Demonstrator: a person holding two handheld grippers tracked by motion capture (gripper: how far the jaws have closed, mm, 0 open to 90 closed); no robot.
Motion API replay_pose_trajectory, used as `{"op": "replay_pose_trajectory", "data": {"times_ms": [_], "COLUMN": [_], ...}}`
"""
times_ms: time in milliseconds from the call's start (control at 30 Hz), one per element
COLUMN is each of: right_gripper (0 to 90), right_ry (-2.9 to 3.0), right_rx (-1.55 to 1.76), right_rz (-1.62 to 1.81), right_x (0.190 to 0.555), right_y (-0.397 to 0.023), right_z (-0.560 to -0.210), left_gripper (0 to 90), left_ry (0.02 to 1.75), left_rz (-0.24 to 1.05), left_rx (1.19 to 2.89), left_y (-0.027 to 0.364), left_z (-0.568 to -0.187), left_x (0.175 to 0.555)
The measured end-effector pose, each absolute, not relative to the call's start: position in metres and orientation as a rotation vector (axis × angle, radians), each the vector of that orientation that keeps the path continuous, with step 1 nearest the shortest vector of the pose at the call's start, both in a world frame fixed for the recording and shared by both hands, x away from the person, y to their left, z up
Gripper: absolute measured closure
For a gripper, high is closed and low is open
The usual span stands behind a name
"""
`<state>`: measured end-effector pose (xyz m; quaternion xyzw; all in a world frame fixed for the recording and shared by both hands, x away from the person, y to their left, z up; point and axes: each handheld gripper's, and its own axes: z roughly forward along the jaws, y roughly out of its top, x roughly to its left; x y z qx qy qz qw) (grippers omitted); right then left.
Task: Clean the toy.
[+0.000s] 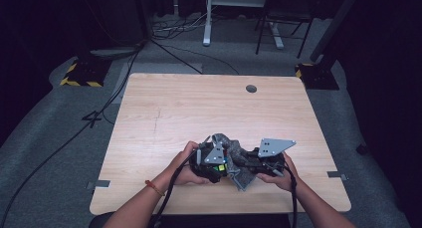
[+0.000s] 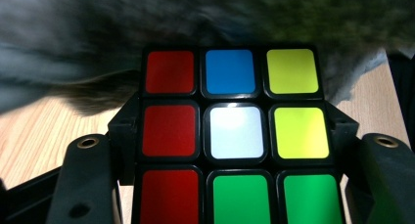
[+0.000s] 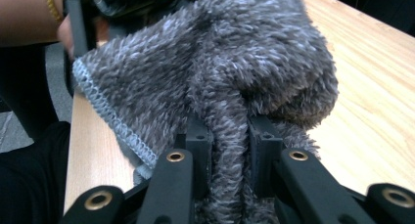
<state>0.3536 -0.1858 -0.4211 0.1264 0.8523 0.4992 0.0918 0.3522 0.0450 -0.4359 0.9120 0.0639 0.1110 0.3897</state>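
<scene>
A colour puzzle cube (image 2: 235,136) with red, blue, yellow, white and green stickers sits between the jaws of my left gripper (image 2: 235,150), which is shut on it. In the high view the left gripper (image 1: 211,161) and the cube (image 1: 219,168) are near the table's front edge. A fluffy grey cloth (image 3: 220,67) is bunched up, and my right gripper (image 3: 230,145) is shut on a fold of it. The cloth (image 1: 234,156) lies between the two grippers and against the cube; the right gripper (image 1: 263,161) is just right of it.
The wooden table (image 1: 199,108) has a round cable hole (image 1: 251,88) near its far edge. Cables trail from both grippers toward the person. Beyond the table are a desk frame (image 1: 209,19), floor cables and yellow-black weighted bases (image 1: 82,76).
</scene>
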Motion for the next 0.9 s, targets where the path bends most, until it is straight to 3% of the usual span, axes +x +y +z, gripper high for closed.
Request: {"op": "replay_pose_trajectory", "data": {"times_ms": [400, 900], "right_gripper": [75.6, 75.7], "right_ry": [2.626, 2.496], "right_rx": [0.467, 0.364], "right_rz": [1.324, 1.414], "right_x": [0.364, 0.347], "right_y": [-0.186, -0.177], "right_z": [-0.44, -0.414], "left_gripper": [33.4, 33.0], "left_ry": [0.146, 0.186], "left_rz": [0.283, 0.326], "left_rx": [2.245, 2.288], "left_y": [0.054, 0.049], "left_z": [-0.424, -0.428], "left_x": [0.349, 0.352]}}
